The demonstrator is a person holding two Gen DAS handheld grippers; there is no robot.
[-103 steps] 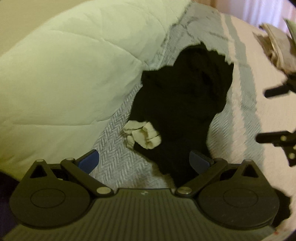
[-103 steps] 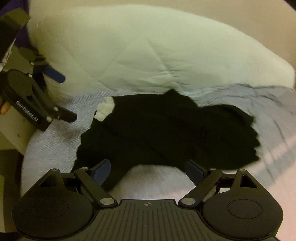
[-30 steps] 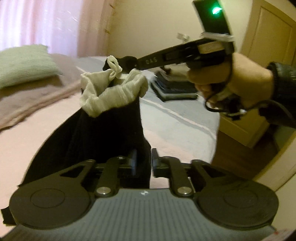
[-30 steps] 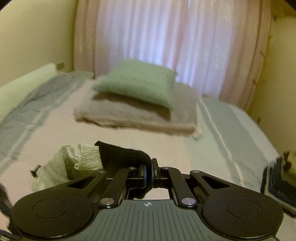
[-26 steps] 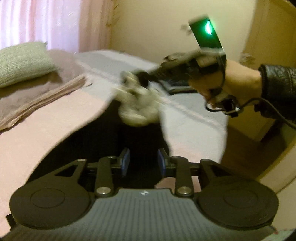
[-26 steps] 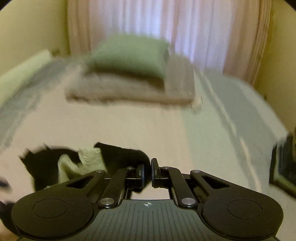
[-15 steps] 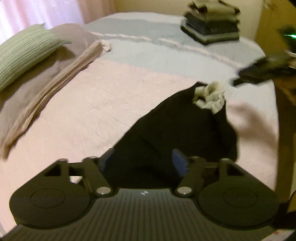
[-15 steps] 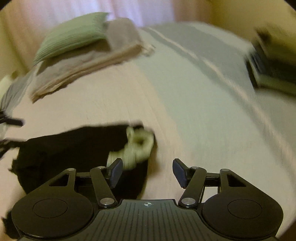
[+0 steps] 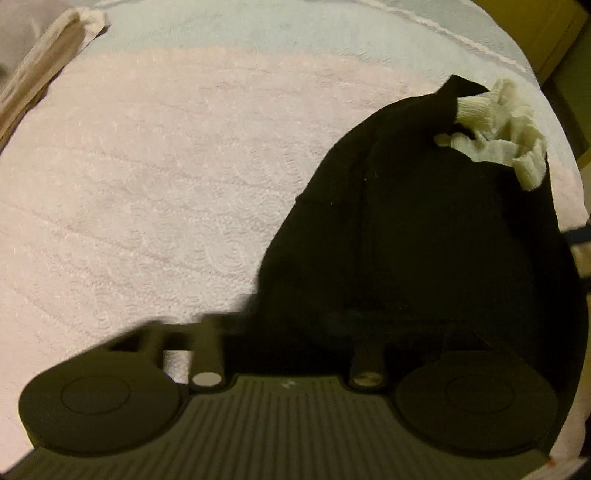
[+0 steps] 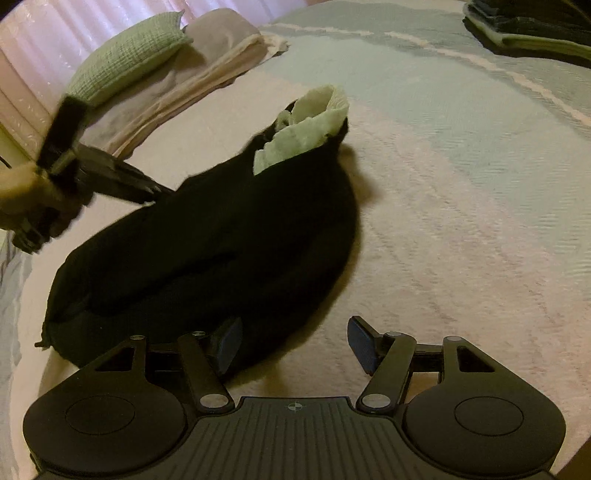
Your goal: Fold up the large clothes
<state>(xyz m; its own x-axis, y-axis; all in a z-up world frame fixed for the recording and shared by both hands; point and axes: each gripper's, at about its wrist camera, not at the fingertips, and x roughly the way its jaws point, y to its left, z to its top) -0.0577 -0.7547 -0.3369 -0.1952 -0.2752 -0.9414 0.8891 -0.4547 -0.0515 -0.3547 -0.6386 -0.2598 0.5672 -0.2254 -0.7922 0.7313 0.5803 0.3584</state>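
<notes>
A black garment (image 10: 221,240) with a cream ribbed trim (image 10: 306,125) lies in a loose heap on the pink bedspread (image 10: 443,229). My right gripper (image 10: 295,343) is open just above the bed. Its left finger (image 10: 227,343) rests over the garment's near edge, its right finger over bare bedspread. In the left wrist view the garment (image 9: 424,240) fills the right half, with the trim (image 9: 498,122) at its far end. My left gripper (image 9: 288,328) is blurred against the black cloth, its fingertips hidden. The right wrist view shows it (image 10: 164,190), hand-held, touching the garment's far side.
A green pillow (image 10: 125,55) sits on a folded brown blanket (image 10: 207,62) at the head of the bed. A stack of folded clothes (image 10: 535,29) lies at the far right on the grey-green stripe (image 10: 461,92). Wooden furniture (image 9: 554,37) stands beyond the bed's edge.
Both grippers held the garment up a second ago and then let go. It now lies on the bed. The left gripper has moved down close to the cloth.
</notes>
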